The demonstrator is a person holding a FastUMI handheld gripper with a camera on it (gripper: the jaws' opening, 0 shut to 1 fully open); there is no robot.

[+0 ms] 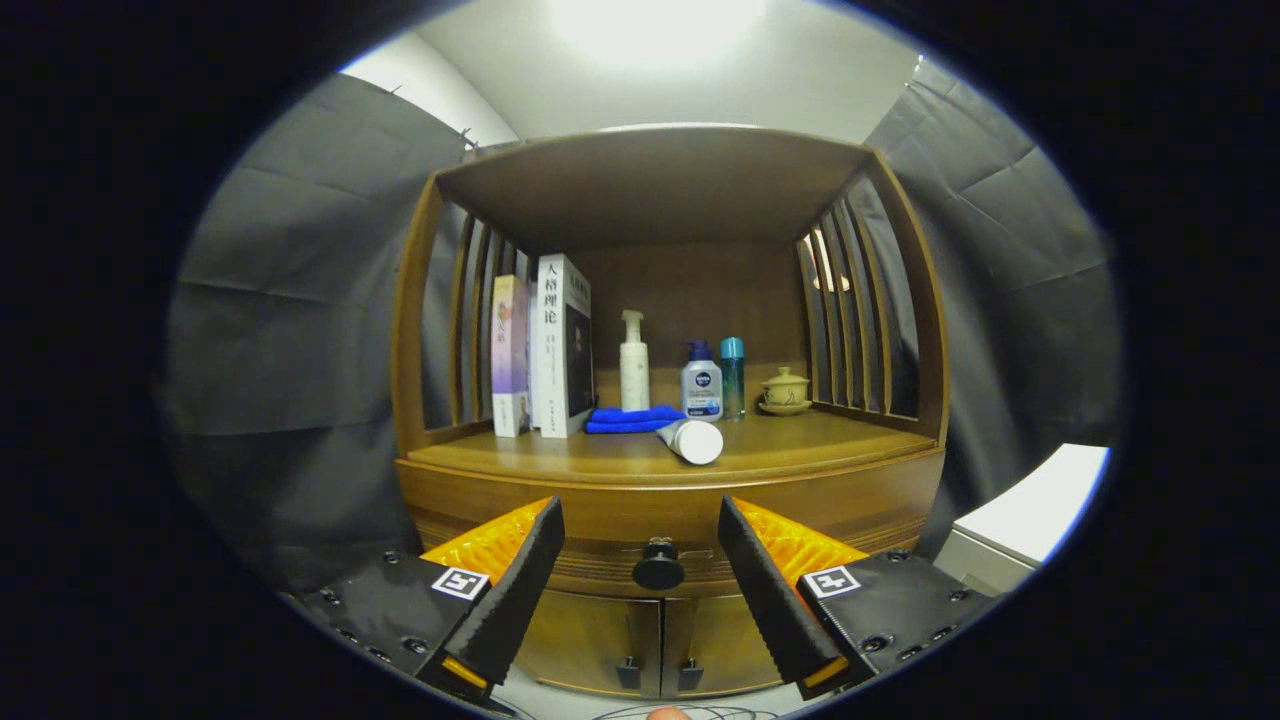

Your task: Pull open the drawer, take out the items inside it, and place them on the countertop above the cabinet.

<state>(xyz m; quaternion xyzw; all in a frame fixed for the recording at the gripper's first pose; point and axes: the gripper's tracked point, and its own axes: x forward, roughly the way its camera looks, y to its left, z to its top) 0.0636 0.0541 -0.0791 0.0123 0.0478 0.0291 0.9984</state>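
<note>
A wooden cabinet stands straight ahead, its drawer (600,565) pushed in under the countertop (560,462). The drawer's round dark knob (658,570) sits between my two fingers, a little beyond them. My gripper (640,530) is open, nothing between the fingers, and it does not touch the knob. What lies inside the drawer is hidden. On the countertop lies a white tube (692,440) on its side near the front edge, with a folded blue cloth (632,419) behind it.
Further back on the countertop stand two books (545,350), a white pump bottle (634,365), a blue-capped bottle (702,382), a teal-capped bottle (733,375) and a small lidded cup (785,390). Two lower cabinet doors (600,640) are closed. A white surface (1030,510) sits at right.
</note>
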